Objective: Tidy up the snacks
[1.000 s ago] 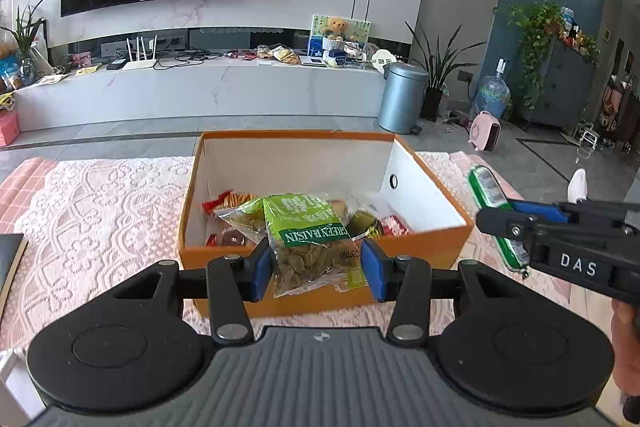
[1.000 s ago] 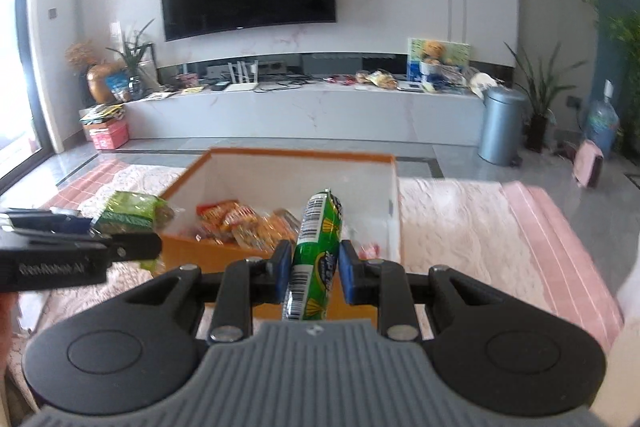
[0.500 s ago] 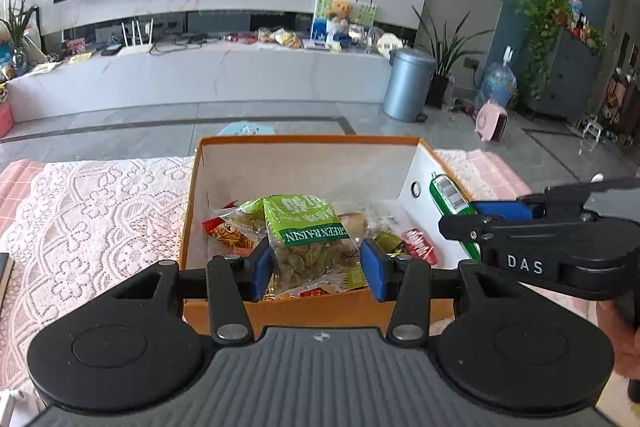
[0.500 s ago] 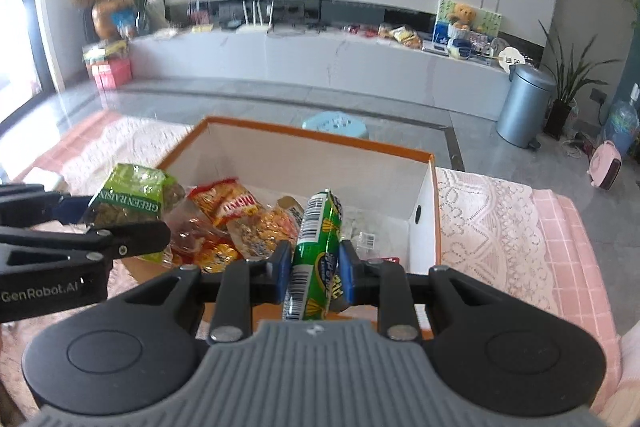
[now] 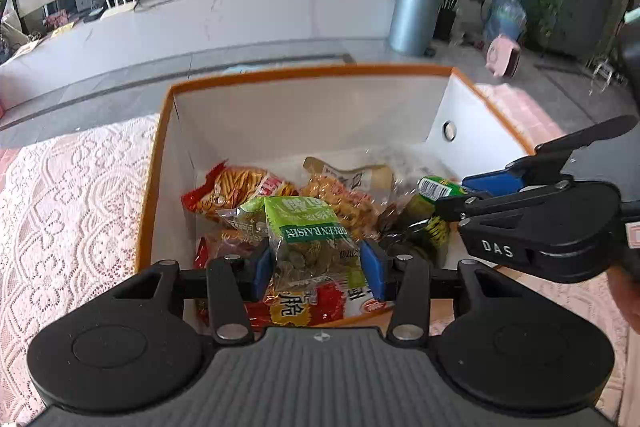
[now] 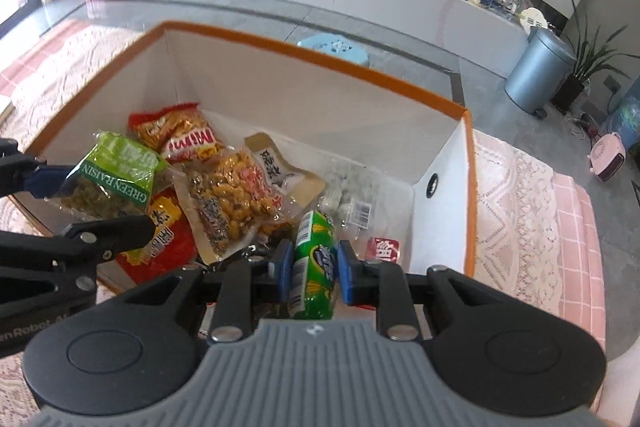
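While crinkly, perhaps plastic: raisin bag (image 5: 316, 247), lace tablecloth (image 5: 72, 211).

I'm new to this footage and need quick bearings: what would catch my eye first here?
The orange-rimmed box fills the middle of both views, its floor crowded with bright snack packets. Over its near left part the left tongs hold a green raisin bag; over its near right part the right tongs clamp a green tube-shaped pack, both angled down into the box. Lace cloth lies under the box.
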{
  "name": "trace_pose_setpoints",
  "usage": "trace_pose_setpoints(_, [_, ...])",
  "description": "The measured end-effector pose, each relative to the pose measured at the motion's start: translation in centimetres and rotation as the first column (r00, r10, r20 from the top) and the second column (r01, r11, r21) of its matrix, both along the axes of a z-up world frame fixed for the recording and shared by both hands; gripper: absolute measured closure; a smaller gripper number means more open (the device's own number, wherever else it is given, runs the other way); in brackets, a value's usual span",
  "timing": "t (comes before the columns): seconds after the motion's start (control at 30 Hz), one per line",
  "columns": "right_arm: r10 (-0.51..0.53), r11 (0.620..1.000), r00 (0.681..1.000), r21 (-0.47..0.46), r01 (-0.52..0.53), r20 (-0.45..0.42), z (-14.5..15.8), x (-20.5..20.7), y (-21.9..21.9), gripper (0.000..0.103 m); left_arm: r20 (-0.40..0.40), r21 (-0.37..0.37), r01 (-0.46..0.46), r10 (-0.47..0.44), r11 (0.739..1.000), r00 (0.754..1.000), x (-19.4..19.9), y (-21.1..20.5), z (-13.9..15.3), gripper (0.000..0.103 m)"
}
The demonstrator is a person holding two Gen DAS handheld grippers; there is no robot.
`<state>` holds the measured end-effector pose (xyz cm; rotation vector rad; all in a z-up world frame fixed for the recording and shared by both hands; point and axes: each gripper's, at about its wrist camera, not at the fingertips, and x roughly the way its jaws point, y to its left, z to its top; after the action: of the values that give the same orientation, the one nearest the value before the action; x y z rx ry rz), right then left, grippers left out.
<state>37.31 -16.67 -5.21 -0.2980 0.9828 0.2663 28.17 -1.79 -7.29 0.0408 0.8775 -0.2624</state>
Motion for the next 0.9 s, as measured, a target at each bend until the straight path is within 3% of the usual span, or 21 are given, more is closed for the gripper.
trace_pose_setpoints(0.1, [0.016,1.000,0.999,-0.011,-0.016,-0.028,-0.8,0.5,0.2,0.082,-0.039,0.030,0.000,0.001,1.000,0.999,0.8,-0.2,-0.8,0.051])
trace_pose_setpoints(0.27, [0.031,0.999,0.996,-0.019,-0.033,-0.081,-2.0,1.1,0.4,0.083,-0.095,0.007,0.020,-0.020,1.000,0.995,1.6,0.0,-1.1,0.051])
trace_pose_setpoints(0.43, [0.012,1.000,0.993,0.000,-0.013,-0.118,-2.4,1.6,0.1,0.082,-0.093,0.035,0.027,-0.023,0.999,0.995,1.6,-0.2,-0.9,0.047])
trace_pose_setpoints(0.5, [0.025,1.000,0.994,-0.008,-0.026,-0.110,-2.2,1.5,0.1,0.081,-0.070,0.077,0.034,-0.029,0.996,0.997,1.5,-0.7,-0.8,0.039])
trace_pose_setpoints(0.6, [0.047,0.999,0.994,-0.005,-0.047,-0.101,-1.4,1.2,0.2,0.070,-0.023,0.125,0.052,-0.050,0.991,0.998,0.9,-1.3,-0.1,0.029])
trace_pose_setpoints(0.73, [0.050,0.998,0.996,-0.022,-0.052,-0.073,0.2,0.8,0.3,0.064,0.012,0.122,0.061,-0.063,0.991,0.998,0.0,-1.5,1.5,0.025])
trace_pose_setpoints(0.9, [0.045,0.999,0.998,-0.016,-0.045,-0.035,2.9,0.2,-0.4,0.040,0.073,0.153,0.043,-0.055,0.987,0.996,-1.3,-1.5,4.1,0.015])
